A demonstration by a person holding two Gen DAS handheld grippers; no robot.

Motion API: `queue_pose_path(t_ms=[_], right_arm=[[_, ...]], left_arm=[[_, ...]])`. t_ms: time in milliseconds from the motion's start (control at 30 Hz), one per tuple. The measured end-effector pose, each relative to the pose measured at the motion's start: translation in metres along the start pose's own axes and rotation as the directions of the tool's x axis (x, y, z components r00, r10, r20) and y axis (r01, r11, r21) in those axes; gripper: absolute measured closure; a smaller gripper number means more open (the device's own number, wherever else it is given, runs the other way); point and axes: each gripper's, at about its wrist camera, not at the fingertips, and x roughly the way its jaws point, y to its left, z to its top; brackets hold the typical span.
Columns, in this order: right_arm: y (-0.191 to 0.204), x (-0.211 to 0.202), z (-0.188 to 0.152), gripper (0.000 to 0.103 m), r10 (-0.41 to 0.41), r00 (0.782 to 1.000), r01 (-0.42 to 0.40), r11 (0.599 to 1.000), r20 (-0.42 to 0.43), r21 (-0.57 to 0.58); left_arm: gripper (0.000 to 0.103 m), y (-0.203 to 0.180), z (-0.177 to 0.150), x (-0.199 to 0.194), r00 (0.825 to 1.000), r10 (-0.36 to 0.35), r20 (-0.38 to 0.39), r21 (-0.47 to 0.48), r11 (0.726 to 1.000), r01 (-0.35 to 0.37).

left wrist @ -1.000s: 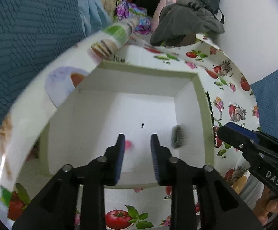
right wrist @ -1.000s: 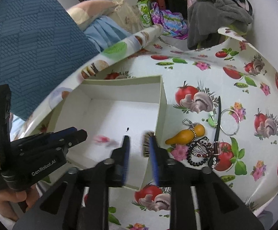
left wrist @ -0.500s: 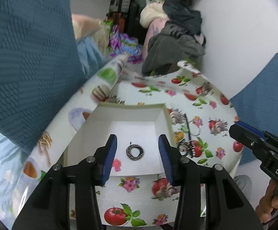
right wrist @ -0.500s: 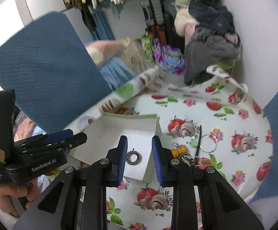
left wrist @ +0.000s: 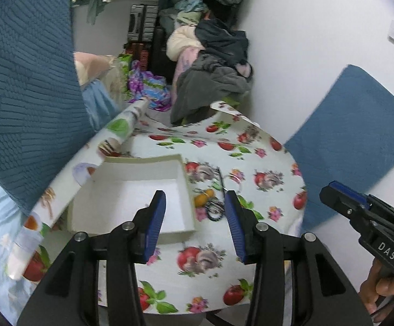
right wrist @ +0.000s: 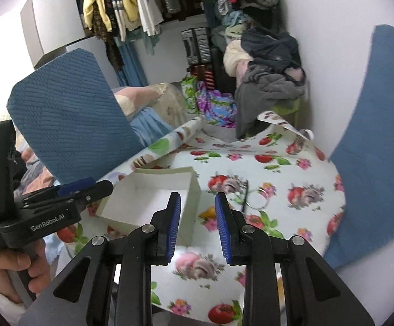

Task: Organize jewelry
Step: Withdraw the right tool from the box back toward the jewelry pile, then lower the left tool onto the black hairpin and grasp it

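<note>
- The left gripper [left wrist: 195,212] hangs above the table's near edge with its jaws spread wide and nothing between them.
- The right gripper [right wrist: 197,217] is also high over the table, jaws parted about halfway, holding nothing.
- A white open box [left wrist: 131,190] lies on the fruit-print tablecloth [left wrist: 264,163], at about 11 o'clock from the left gripper's tips; its visible floor looks bare.
- The jewelry pile [left wrist: 213,206] (dark beaded pieces, an orange-yellow pendant [left wrist: 203,196], a thin ring [right wrist: 256,199] and a black stick [right wrist: 245,194]) sits just beside the box's right wall.
- In the left wrist view the pile shows between the blue pads, well below them; in the right wrist view, at 1 o'clock from the tips.
</note>
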Motion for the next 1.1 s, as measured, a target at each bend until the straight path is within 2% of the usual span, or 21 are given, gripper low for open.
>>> queue_pose_path(t_ms=[233,400,733,1100], right_arm=[[-0.024,-0.018,-0.038,0.079,-0.048,0.999,0.047,0.997,0.005,0.053],[-0.041,-0.012,-0.068,0.079,-0.049,0.999,0.049,0.995,0.002,0.09],[-0.085,0.033,-0.103,0.079,-0.052,0.998,0.057,0.986,-0.032,0.155],[-0.131,0.114,-0.091,0.079,-0.036,0.997,0.048,0.984,-0.075,0.169]], left_arm=[[0.057,-0.024,-0.029,0.005,0.998,-0.057,-0.016,0.031,0.998,0.057],[0.057,-0.04,-0.053,0.026,0.993,-0.103,-0.057,0.056,0.993,0.107],[0.057,-0.056,-0.081,0.084,0.982,-0.161,-0.103,0.077,0.983,0.169],[0.061,-0.065,-0.089,0.165,0.974,-0.176,-0.142,0.072,0.98,0.188]])
